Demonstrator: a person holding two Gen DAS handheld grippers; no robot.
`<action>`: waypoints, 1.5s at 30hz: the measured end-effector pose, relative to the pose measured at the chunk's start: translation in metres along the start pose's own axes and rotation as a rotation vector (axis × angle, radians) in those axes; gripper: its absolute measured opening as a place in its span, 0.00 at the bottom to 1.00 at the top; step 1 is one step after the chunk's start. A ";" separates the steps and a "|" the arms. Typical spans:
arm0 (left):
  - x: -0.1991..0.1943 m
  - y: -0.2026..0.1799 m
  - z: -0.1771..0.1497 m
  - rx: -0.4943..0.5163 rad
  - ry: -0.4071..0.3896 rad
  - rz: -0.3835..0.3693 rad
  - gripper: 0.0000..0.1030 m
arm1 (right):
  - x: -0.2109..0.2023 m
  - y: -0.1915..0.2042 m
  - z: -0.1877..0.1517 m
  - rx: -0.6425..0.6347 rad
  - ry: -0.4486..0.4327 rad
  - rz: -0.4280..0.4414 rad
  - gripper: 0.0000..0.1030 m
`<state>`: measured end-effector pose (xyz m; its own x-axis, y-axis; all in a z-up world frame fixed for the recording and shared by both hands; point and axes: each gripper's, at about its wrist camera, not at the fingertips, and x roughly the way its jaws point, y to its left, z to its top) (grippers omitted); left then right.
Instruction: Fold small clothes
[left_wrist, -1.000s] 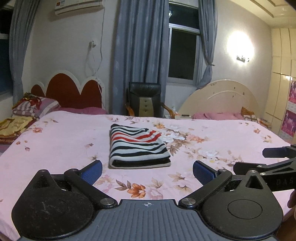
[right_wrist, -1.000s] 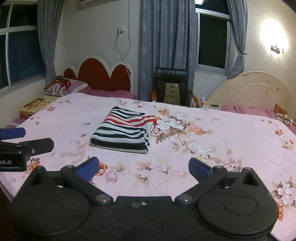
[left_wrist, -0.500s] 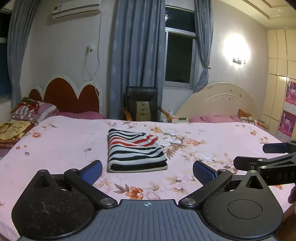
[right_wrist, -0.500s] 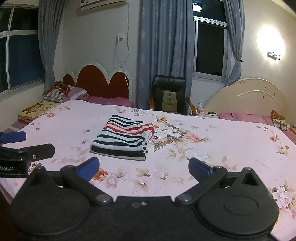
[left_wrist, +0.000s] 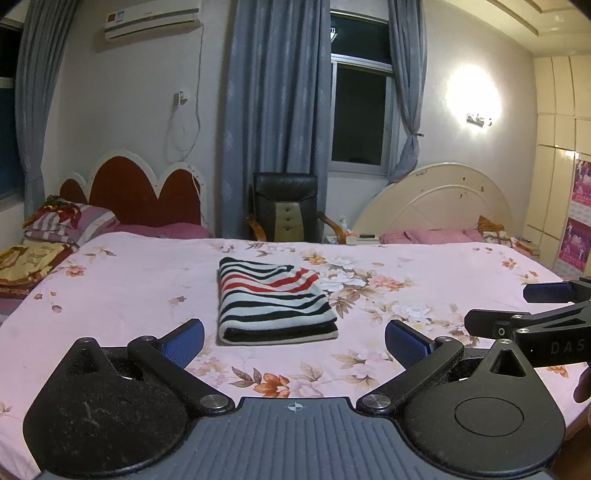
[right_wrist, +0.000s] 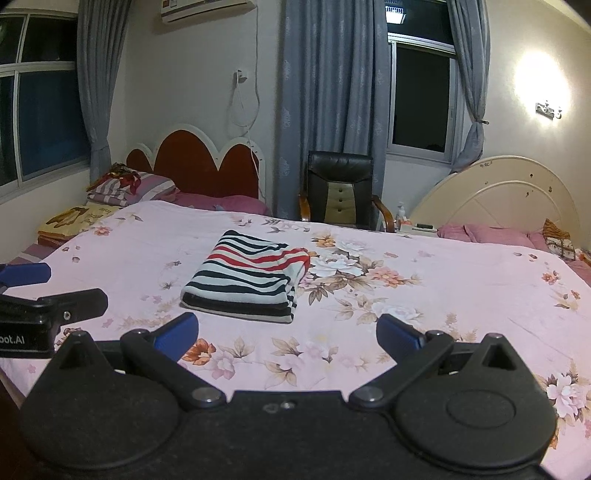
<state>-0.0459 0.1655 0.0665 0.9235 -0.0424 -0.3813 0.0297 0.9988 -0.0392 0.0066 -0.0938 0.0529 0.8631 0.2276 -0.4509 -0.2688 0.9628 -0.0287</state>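
A striped garment (left_wrist: 271, 301) in black, white and red lies folded into a neat rectangle on the pink floral bedspread (left_wrist: 122, 284). It also shows in the right wrist view as the same folded garment (right_wrist: 247, 275). My left gripper (left_wrist: 293, 341) hangs open near the bed's front edge, well short of the garment, with nothing between its blue pads. My right gripper (right_wrist: 286, 334) is likewise open and empty, back from the garment. Each gripper shows at the edge of the other's view.
A black office chair (left_wrist: 284, 208) stands behind the bed between a red headboard (left_wrist: 136, 194) and a cream headboard (left_wrist: 439, 201). Folded bedding and pillows (left_wrist: 55, 225) are piled at the far left. Grey curtains (left_wrist: 273, 110) hang on the back wall.
Both grippers have pulled back and tilted upward, so the bed and garment sit lower in both views. The garment has not moved, and both grippers stayed open.
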 end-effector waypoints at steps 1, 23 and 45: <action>0.000 0.000 0.000 0.000 0.001 0.000 1.00 | 0.000 0.000 0.000 0.001 0.000 0.001 0.99; -0.001 -0.001 -0.003 0.010 0.002 -0.008 1.00 | -0.003 -0.003 -0.001 0.000 -0.006 0.003 0.99; 0.001 0.002 -0.003 0.010 0.003 -0.020 1.00 | -0.006 -0.002 -0.002 -0.015 -0.003 0.004 0.99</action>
<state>-0.0465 0.1669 0.0635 0.9216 -0.0623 -0.3830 0.0518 0.9979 -0.0378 0.0011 -0.0970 0.0534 0.8634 0.2322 -0.4479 -0.2787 0.9596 -0.0398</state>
